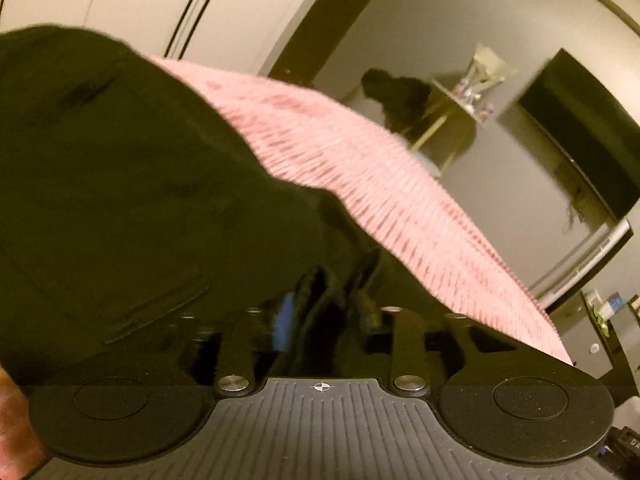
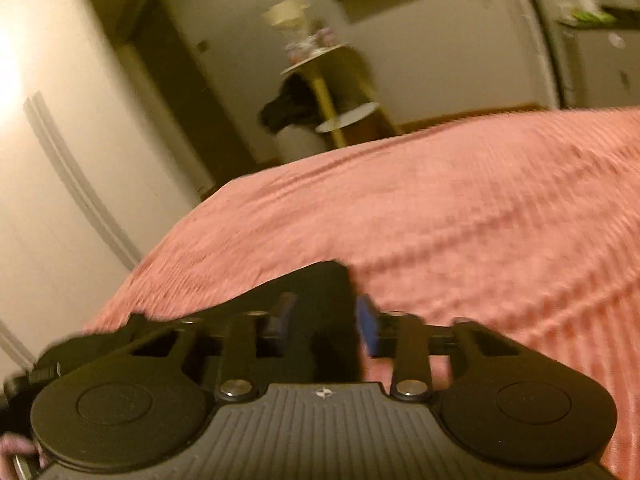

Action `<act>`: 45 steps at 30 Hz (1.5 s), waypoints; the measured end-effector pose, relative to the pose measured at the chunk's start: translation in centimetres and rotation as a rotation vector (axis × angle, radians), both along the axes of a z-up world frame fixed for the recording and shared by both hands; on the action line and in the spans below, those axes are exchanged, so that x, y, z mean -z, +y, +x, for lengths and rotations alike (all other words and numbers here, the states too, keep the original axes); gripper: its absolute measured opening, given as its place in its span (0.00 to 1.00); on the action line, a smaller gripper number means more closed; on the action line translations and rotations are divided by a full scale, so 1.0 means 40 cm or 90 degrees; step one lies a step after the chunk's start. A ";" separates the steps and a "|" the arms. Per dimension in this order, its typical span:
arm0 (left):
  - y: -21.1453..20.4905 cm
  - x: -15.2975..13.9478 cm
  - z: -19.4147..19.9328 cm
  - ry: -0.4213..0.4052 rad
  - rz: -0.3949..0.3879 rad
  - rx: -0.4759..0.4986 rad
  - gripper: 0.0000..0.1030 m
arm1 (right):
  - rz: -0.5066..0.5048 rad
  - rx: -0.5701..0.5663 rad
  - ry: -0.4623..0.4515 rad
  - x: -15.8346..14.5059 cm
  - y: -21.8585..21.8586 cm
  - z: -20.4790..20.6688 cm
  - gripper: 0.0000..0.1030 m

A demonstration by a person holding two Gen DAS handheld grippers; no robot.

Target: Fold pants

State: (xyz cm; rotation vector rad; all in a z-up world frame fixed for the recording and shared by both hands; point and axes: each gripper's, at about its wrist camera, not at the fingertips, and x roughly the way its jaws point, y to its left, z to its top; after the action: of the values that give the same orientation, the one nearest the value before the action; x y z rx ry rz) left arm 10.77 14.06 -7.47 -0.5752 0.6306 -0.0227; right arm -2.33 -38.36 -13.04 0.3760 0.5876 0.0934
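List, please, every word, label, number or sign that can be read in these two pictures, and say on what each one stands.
No text can be read.
Left claw body: a small crosshair mark, no letters.
Right claw body: the same kind of mark, blurred.
Dark device at the lower right edge of the left view: pale letters, cut off and too small to read.
Items on the far shelf: labels too blurred to read.
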 end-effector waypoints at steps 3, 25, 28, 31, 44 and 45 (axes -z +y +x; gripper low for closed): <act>-0.023 -0.012 -0.007 -0.013 0.027 0.023 0.54 | -0.064 -0.061 0.029 0.023 0.075 0.017 0.20; 0.001 0.005 -0.029 0.027 -0.052 0.026 0.55 | -0.048 -0.075 0.125 0.047 0.137 -0.079 0.35; 0.016 0.024 -0.023 0.043 -0.076 0.016 0.57 | -0.031 -0.086 0.127 0.046 0.146 -0.090 0.39; 0.026 0.047 -0.007 0.080 -0.086 0.000 0.57 | -0.050 -0.097 0.142 0.056 0.165 -0.088 0.44; 0.260 -0.021 -0.140 -0.019 -0.169 -0.143 0.98 | 0.009 -0.084 0.154 0.068 0.142 -0.087 0.54; 0.301 -0.015 -0.159 -0.022 -0.177 -0.163 0.99 | 0.013 -0.085 0.153 0.069 0.141 -0.085 0.55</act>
State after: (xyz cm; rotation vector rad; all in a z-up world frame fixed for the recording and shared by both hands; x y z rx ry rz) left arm 4.43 26.11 -6.86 -0.9191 0.5189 0.1224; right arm -5.74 -32.72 -15.80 0.3709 0.8501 0.1835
